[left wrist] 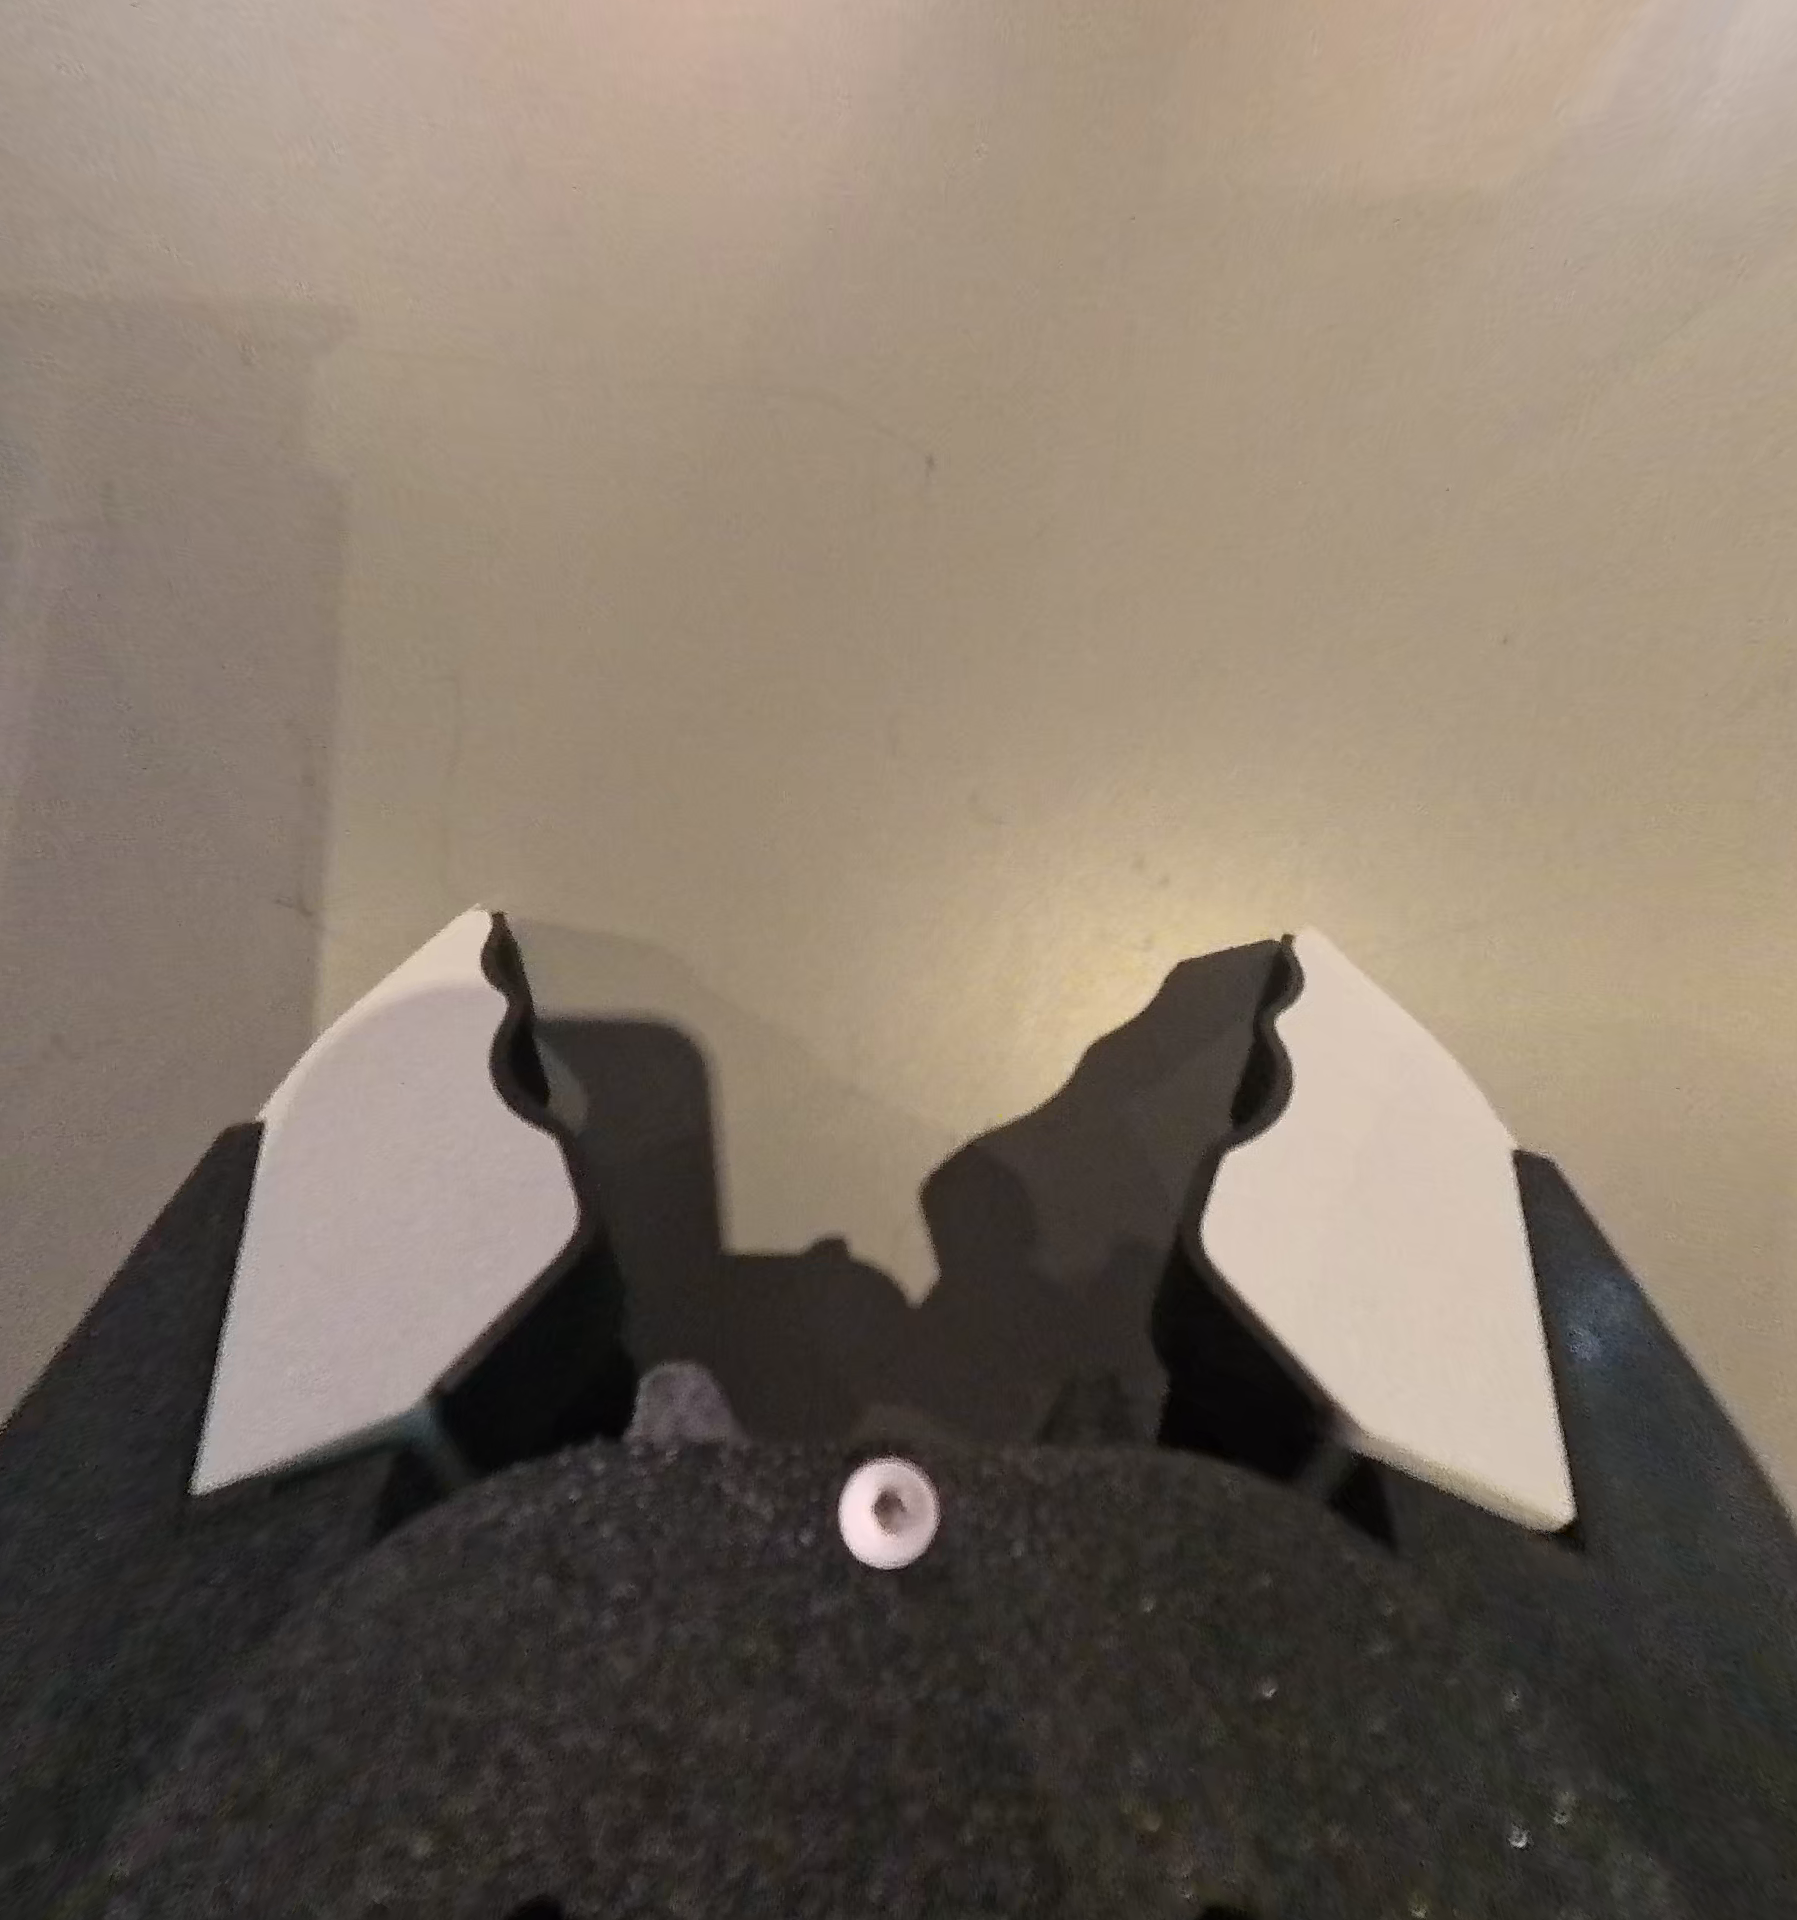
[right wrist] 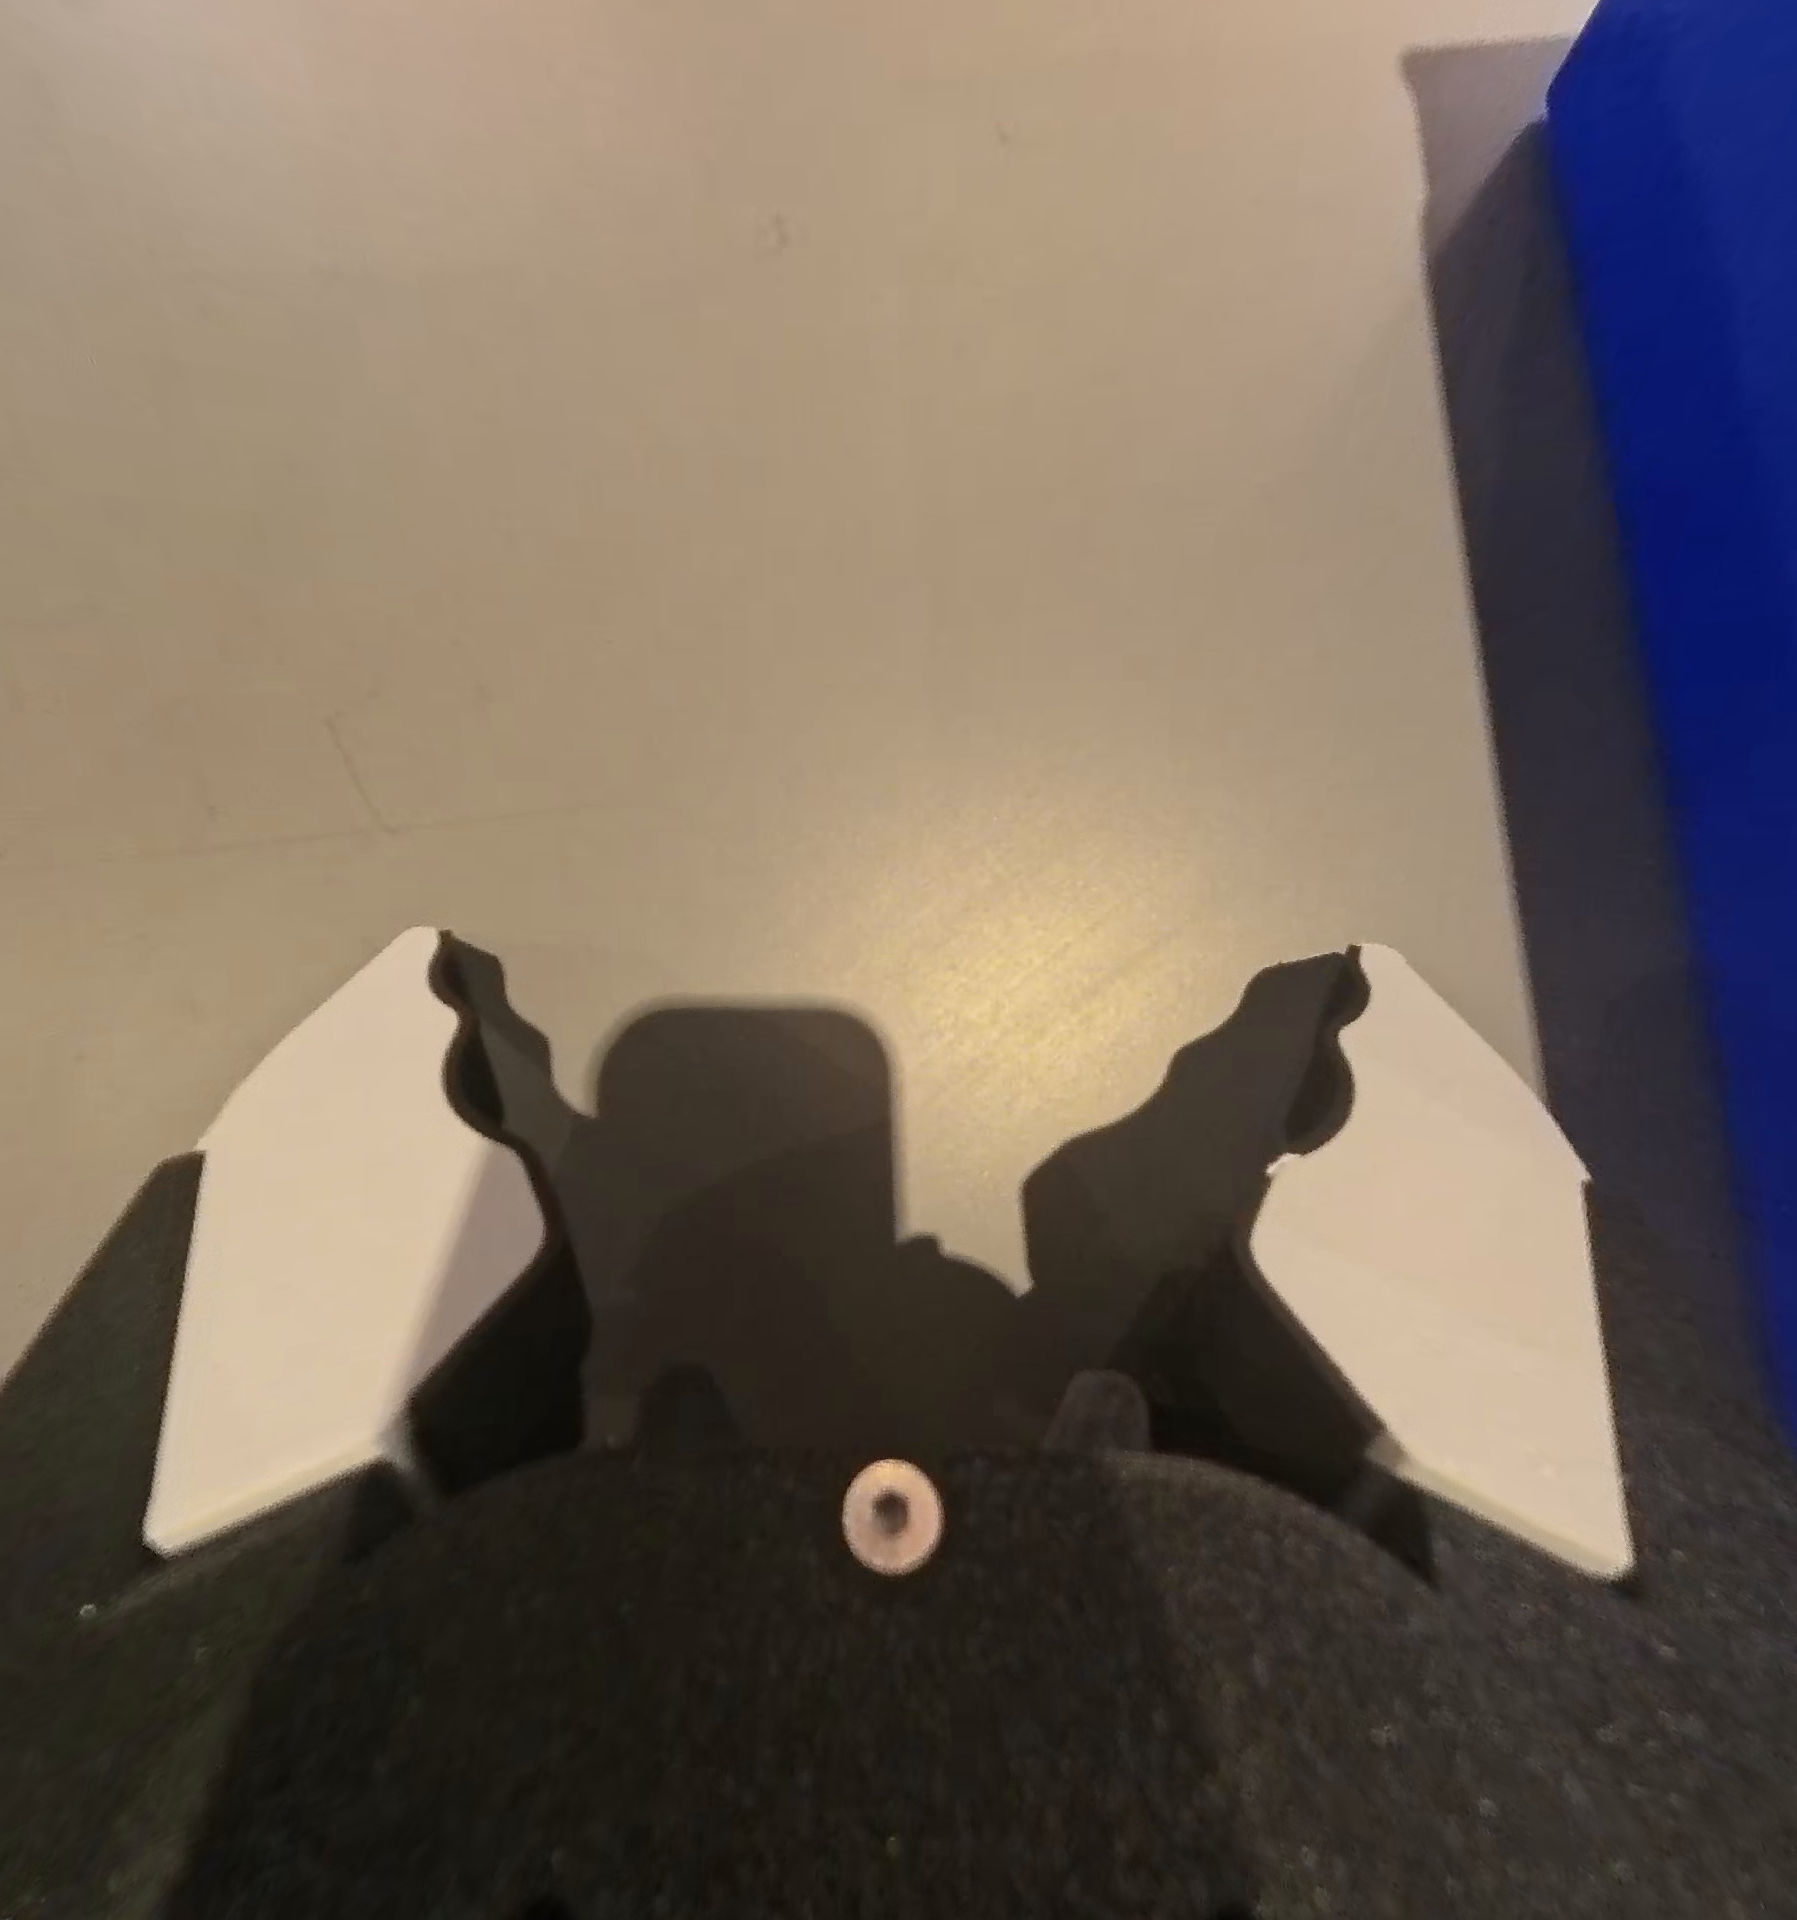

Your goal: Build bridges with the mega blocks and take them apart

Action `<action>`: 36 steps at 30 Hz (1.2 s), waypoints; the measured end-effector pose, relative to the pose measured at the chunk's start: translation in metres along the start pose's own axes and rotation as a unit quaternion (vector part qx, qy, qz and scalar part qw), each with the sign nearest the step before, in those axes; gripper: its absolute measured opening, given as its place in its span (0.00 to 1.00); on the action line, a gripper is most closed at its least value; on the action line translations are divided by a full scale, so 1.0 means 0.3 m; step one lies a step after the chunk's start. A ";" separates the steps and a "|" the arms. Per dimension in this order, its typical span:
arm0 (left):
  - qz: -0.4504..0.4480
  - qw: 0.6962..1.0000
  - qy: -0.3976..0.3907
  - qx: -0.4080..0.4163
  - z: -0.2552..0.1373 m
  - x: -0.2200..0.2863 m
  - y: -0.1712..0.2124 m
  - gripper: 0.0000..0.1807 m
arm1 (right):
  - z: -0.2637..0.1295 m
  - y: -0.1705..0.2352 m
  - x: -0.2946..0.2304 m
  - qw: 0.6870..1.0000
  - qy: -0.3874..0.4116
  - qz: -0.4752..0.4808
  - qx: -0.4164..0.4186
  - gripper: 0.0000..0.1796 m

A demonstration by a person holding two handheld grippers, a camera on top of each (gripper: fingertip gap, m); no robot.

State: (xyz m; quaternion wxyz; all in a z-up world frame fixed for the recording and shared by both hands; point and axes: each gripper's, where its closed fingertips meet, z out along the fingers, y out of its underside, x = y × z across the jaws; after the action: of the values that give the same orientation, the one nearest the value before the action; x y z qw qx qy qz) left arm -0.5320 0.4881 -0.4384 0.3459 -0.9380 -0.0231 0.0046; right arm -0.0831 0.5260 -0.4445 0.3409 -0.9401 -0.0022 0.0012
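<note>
My left gripper [left wrist: 892,925] is open and empty, its white fingers [left wrist: 406,1174] spread wide over a bare cream table surface [left wrist: 977,571]. My right gripper [right wrist: 899,940] is also open and empty over the same pale surface [right wrist: 665,468]. A large blue thing [right wrist: 1725,623] fills the right edge of the right wrist view, close to the right finger; it is blurred and I cannot tell whether it is a block. No other block shows in either view.
A dark shadow or dark surface [right wrist: 1496,520] lies beside the blue thing. A greyer band [left wrist: 115,675] runs down the left side of the left wrist view. To reach the large blue thing [right wrist: 1725,623] in a straight line is about 8 cm for my right fingers, about 55 cm for my left.
</note>
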 end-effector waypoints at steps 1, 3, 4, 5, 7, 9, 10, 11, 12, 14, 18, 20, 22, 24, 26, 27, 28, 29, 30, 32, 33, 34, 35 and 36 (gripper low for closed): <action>0.000 1.000 0.000 0.000 0.000 0.000 0.000 0.72 | 0.000 0.000 0.000 1.000 0.000 0.000 0.000 0.82; 0.000 1.000 0.000 0.000 0.000 0.000 0.000 0.72 | 0.000 0.000 0.000 1.000 0.000 0.000 0.000 0.82; 0.000 1.000 0.000 0.000 0.000 0.000 0.000 0.72 | 0.000 0.000 0.000 1.000 0.000 0.000 0.000 0.82; 0.000 1.000 0.000 0.000 0.000 0.000 0.000 0.72 | 0.000 0.000 0.000 1.000 0.000 0.000 0.000 0.82; 0.002 1.000 0.001 -0.001 0.001 0.002 0.000 0.73 | 0.000 0.000 0.000 1.000 0.000 0.000 0.000 0.82; 0.004 1.000 0.003 -0.003 0.004 0.006 0.000 0.75 | 0.000 -0.001 0.000 1.000 -0.001 0.000 0.000 0.82; 0.004 1.000 0.003 -0.004 0.005 0.008 0.000 0.75 | 0.000 -0.001 0.000 1.000 -0.001 0.001 0.001 0.82; 0.004 1.000 0.004 -0.005 0.005 0.008 0.000 0.76 | -0.001 -0.001 0.000 1.000 -0.001 0.001 0.001 0.82; 0.005 1.000 0.004 -0.005 0.005 0.008 0.000 0.76 | -0.001 -0.002 0.000 1.000 -0.002 0.002 0.002 0.82; 0.006 1.000 0.005 -0.005 0.006 0.009 0.000 0.76 | -0.002 -0.003 -0.001 1.000 -0.004 0.004 0.004 0.82; 0.007 1.000 0.006 -0.006 0.008 0.011 -0.001 0.78 | -0.006 -0.007 -0.002 1.000 -0.013 0.011 0.010 0.82; 0.008 1.000 0.007 -0.007 0.010 0.012 -0.001 0.78 | -0.007 -0.009 -0.002 1.000 -0.015 0.013 0.012 0.82; 0.010 1.000 0.009 -0.009 0.013 0.014 -0.003 0.79 | -0.007 -0.009 -0.002 1.000 -0.015 0.013 0.012 0.82; 0.013 1.000 0.012 -0.012 0.018 0.015 -0.005 0.81 | -0.007 -0.009 -0.002 1.000 -0.015 0.013 0.012 0.82; 0.014 1.000 0.012 -0.012 0.020 0.013 -0.007 0.81 | -0.008 -0.009 -0.002 1.000 -0.016 0.014 0.013 0.82; 0.014 1.000 0.012 -0.012 0.022 0.013 -0.009 0.81 | -0.008 -0.009 -0.002 1.000 -0.016 0.014 0.013 0.82; 0.014 1.000 0.012 -0.012 0.024 0.012 -0.011 0.81 | -0.008 -0.009 -0.002 1.000 -0.016 0.014 0.013 0.82; 0.013 1.000 0.011 -0.012 0.026 0.011 -0.014 0.81 | -0.008 -0.009 -0.002 1.000 -0.015 0.014 0.012 0.82; 0.012 1.000 0.011 -0.012 0.028 0.009 -0.017 0.81 | -0.007 -0.009 -0.002 1.000 -0.015 0.013 0.012 0.82; 0.011 1.000 0.010 -0.012 0.031 0.008 -0.021 0.81 | -0.007 -0.008 -0.002 1.000 -0.014 0.013 0.012 0.82; 0.012 1.000 0.011 -0.012 0.032 0.007 -0.022 0.81 | -0.007 -0.008 -0.002 1.000 -0.015 0.013 0.012 0.82; 0.012 1.000 0.011 -0.012 0.034 0.007 -0.024 0.81 | -0.007 -0.008 -0.002 1.000 -0.015 0.014 0.012 0.82; 0.011 1.000 0.010 -0.013 0.035 0.007 -0.025 0.81 | -0.008 -0.009 -0.002 1.000 -0.016 0.014 0.013 0.82; 0.011 1.000 0.010 -0.013 0.037 0.006 -0.027 0.81 | -0.008 -0.009 -0.002 1.000 -0.016 0.014 0.013 0.82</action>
State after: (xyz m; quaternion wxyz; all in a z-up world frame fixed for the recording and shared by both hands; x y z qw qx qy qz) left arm -0.5309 0.5015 -0.4415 0.3340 -0.9425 -0.0099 -0.0012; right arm -0.0836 0.5265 -0.4411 0.3528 -0.9354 0.0058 0.0211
